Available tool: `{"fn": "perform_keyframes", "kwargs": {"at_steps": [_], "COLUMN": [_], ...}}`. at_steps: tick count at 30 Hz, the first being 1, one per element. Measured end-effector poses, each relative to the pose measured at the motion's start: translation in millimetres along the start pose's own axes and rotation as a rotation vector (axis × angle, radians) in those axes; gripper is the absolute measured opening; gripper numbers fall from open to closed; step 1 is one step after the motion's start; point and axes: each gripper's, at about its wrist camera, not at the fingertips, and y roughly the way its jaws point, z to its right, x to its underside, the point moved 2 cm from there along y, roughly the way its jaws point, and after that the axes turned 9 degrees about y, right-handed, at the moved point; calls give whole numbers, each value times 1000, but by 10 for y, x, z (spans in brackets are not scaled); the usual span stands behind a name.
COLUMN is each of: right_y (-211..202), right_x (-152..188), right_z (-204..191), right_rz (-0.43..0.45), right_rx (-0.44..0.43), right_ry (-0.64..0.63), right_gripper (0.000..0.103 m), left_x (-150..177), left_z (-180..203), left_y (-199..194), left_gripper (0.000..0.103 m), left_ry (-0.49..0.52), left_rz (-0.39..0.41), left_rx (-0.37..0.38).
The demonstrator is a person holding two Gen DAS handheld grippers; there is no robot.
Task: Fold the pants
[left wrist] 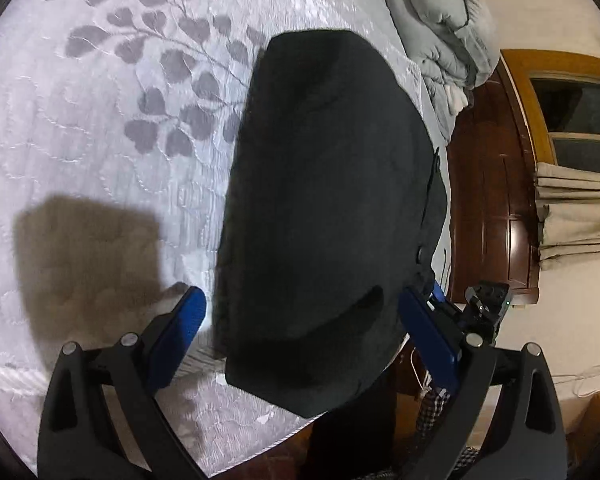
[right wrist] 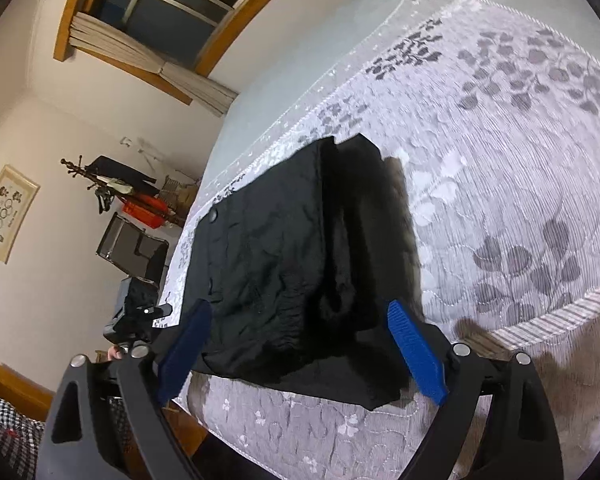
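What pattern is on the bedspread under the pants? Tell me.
Grey leafy branches on a white quilted bedspread, clearest in the left wrist view; the pants are plain black.

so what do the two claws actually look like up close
Both match. The left claw and the right claw each have two flat blue fingers, ribbed on the right one, mounted on black angular linkage arms with triangular cut-outs and round silver pivot pins. No cables or markings show on either, and no sleeves are visible.

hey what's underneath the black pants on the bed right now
The black pants lie folded on the mattress, whose white quilted cover with grey leaf print shows all around them. The fabric hides whatever lies directly beneath, and between its layers.
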Motion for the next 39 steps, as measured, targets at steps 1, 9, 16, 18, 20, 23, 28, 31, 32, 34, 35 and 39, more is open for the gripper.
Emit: {"fn": "perform_keyframes", "kwargs": {"at_steps": [1,9,16,18,20,23,28,31,32,34,35,39], "right_y": [3,29,171,241,305,446,645,685,700,742,772,888], "right_x": [-2,-15,-121,-181,-237,-298,-335,-327,-326,-324,-325,-354], "right_z": [12,43,152,241,335,456,557,530,522,487,467,359], "right_rz": [0,-12,-87,-116,-133,-200,-245,-256,-260,-272,-279,-298], "right_rx": [-2,-10,-64,-80,-88,-157,-157,-170,-170,-176,-171,-151], "right_ry": [4,-4,19,49,83,138,163,143,139,125,115,90], "right_gripper": [90,91,98,98,98,99,100,100,100,100,100,100], "left_x": [-11,-107,-217,-251,-268,-293,-304,-300,-293,-271,-263,-301], "left_z": [-7,56,55,74,83,101,145,192,226,287,289,233], "left_y": [30,303,460,512,544,604,665,680,686,703,714,795], "left_gripper": [96,96,98,99,99,100,100,100,100,100,100,100], "left_ry": [-2,39,53,61,60,58,61,69,80,118,127,95], "left_rz": [-5,-56,-105,-126,-143,-160,-170,-168,-169,-178,-182,-190], "left_rx": [-2,51,108,112,115,120,105,90,85,77,72,77]}}
